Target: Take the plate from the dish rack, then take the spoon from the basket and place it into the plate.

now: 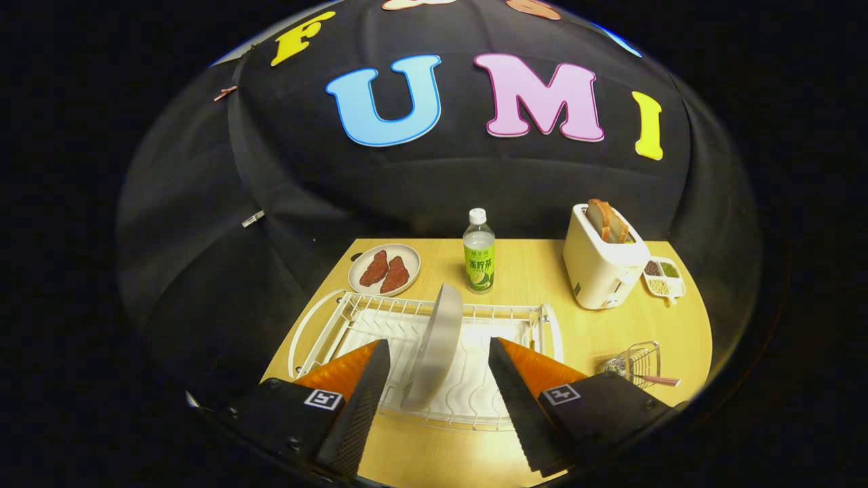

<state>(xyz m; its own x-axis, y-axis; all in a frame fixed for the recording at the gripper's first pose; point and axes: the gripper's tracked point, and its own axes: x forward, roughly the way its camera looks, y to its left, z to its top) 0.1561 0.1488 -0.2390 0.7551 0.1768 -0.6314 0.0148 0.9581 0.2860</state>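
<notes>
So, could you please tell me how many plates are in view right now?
2. One plate stands on edge in the dish rack, between the open claw fingers; the other plate, holding two reddish pieces, lies beyond the rack, beside the bottle.

Staged kitchen setup inside a recording booth, not a real home. Black cloth wall drapes behind and around a small wooden desk. Kitchen props on it: white wire dish rack with a plate standing on edge, toaster with bread in the slot, drink bottle, dish of meat slices, divided snack tray, small wire basket.
</notes>
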